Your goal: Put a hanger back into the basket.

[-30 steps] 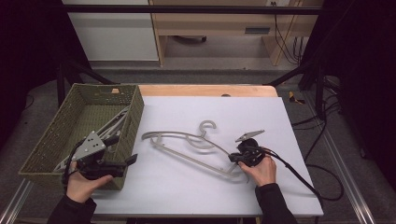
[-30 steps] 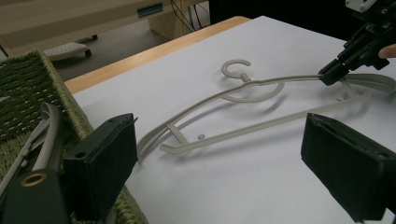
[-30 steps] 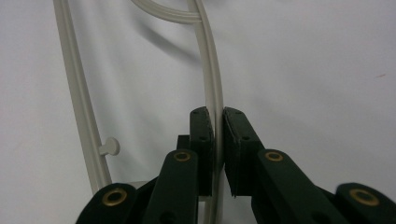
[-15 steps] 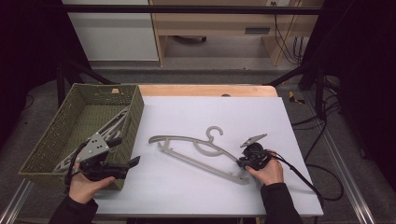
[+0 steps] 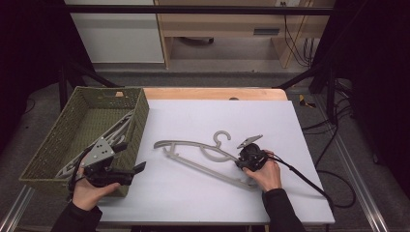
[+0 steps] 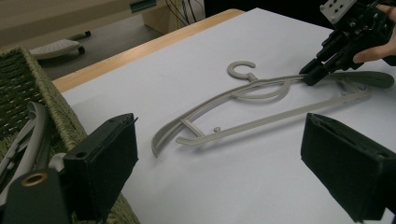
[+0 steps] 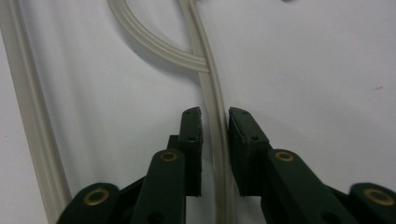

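In the right gripper view the hanger (image 7: 215, 116) ran off the top and bottom edges, and a slim gap left it unclear whether the jaws touched its arm. In the high view the basket (image 5: 140, 116) wall hid parts of the hangers (image 5: 113, 135) inside. Both forearms were cut off by the bottom edge.

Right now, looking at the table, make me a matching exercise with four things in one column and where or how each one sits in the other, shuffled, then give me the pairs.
Things:
1. hanger on the table
2. green basket
3. left gripper
4. right gripper

States:
A. jaws wide apart, nothing between them
B. at the table's left edge, with hangers inside
C. lying flat on the white surface
D. jaws straddling a thin hanger bar

Pairs: 1-C, 2-B, 3-A, 4-D
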### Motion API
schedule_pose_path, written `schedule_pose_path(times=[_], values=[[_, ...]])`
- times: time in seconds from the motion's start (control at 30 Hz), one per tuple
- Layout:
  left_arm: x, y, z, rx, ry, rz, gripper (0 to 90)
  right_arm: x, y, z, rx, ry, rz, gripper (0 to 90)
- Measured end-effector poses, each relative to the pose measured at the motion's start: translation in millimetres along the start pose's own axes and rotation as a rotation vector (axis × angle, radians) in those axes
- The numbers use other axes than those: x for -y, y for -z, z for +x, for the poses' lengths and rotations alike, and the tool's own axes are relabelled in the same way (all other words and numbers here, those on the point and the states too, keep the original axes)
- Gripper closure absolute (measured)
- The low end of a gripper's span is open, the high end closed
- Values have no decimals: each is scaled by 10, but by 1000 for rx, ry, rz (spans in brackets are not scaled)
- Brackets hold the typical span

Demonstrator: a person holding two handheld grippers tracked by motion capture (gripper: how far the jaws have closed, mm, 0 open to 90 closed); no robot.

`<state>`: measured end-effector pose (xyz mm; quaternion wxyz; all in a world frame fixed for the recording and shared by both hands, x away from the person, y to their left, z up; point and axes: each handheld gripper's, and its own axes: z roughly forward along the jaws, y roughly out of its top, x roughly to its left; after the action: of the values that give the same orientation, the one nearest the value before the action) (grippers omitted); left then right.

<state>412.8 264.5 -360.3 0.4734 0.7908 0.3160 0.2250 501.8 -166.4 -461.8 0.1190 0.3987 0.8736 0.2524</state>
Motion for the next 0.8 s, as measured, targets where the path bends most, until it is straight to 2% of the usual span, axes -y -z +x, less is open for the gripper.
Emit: schedule_pose_path(times=[0.17,0.27,0.3,0.37,0.6,0.8], values=[[3,-18,-11,4,-8,9,105,-11,-4,-4,-13,19,5,818],[8,-13,-1,4,-7,10,105,-19,3,-14,-30,-49,7,824],[8,-7,4,3,-6,8,105,-17,10,-24,-34,-37,8,824],[6,3,8,1,-5,5,105,-13,34,-21,-46,-60,0,825],[-15,21,-17,3,-12,2,105,-2,232,2,-109,-34,-58,825],[-25,-8,-44,9,-17,17,108,36,382,69,-174,7,-79,825]])
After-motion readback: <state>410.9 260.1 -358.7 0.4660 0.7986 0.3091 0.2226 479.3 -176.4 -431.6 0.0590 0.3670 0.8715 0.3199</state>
